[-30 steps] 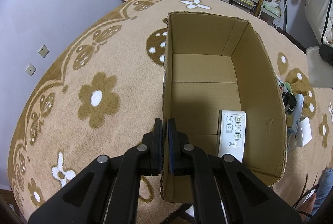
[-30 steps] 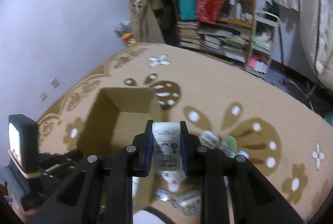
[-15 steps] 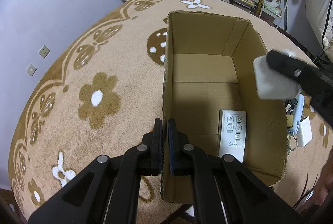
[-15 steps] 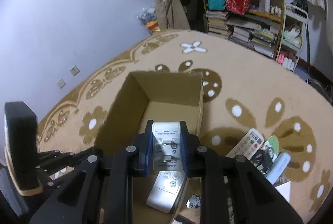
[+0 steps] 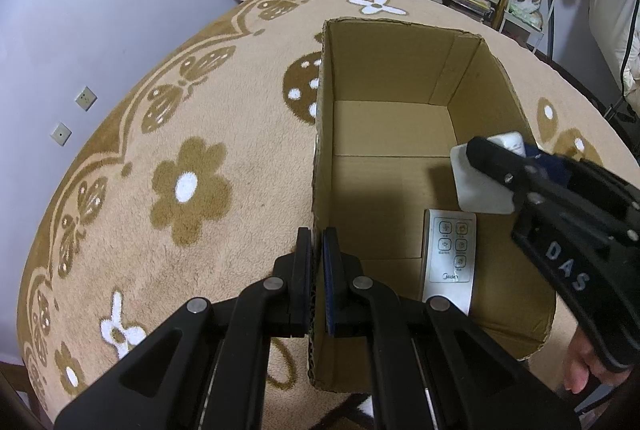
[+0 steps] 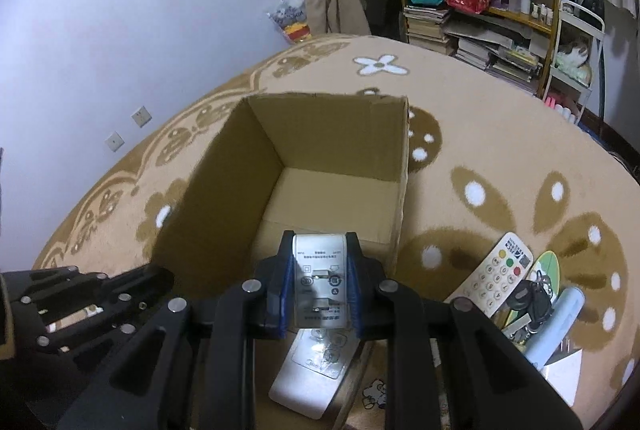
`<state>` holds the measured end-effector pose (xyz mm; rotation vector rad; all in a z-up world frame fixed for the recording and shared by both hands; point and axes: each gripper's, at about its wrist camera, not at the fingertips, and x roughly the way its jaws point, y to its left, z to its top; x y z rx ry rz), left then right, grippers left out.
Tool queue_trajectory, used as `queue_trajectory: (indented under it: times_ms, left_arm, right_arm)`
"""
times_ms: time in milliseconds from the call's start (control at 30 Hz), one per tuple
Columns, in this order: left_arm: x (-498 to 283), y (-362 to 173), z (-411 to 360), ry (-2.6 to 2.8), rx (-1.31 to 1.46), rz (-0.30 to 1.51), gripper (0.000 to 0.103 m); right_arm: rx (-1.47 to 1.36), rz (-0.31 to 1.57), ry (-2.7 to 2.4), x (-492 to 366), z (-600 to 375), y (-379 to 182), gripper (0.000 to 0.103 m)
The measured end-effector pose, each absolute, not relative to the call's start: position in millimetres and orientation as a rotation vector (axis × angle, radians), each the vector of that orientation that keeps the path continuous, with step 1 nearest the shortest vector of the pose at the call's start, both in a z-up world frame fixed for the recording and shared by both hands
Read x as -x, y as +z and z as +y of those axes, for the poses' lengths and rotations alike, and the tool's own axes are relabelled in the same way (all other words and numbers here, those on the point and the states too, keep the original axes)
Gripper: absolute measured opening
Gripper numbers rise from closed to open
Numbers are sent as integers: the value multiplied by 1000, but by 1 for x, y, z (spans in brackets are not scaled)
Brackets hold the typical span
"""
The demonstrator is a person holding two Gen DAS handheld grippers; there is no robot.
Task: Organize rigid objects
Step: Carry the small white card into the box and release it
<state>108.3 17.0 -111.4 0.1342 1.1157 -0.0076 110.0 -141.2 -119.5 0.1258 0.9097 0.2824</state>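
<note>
On the flowered carpet (image 5: 192, 134), the left gripper (image 5: 316, 262) is pinching the near left wall of the open cardboard box (image 5: 324, 134), its jaws closed narrowly on the card and steadying it. Inside, a white remote (image 5: 450, 262) is lying flat on the box floor near the front right corner. Above it, the right gripper (image 6: 319, 284) is holding a second white remote (image 6: 319, 282) clamped across its width, hanging over the box's near right part. This remote is looking stiff, light and smooth-shelled, so it is likely slipping easily; gripping across the narrow sides at mid-length seems soundest. Further right, outside the box on the carpet, a remote with coloured buttons (image 6: 496, 274) is resting beside a small heap of items that is too tangled to name. The held remote's lower end is hiding behind the jaws, and its label print is unreadable.
</note>
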Motion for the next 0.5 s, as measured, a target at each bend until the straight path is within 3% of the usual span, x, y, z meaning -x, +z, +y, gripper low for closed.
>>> queue_trajectory:
  times_ms: [400,500]
  left_arm:
    - [-107,-112,16,-12,-132,1118,5]
    - [-107,-113,15,-9,-132,1119,5]
  right_arm:
    - [-135,887,290,-108,-143,-112,25]
    - [-113,878,272,-105,-144,-102,33]
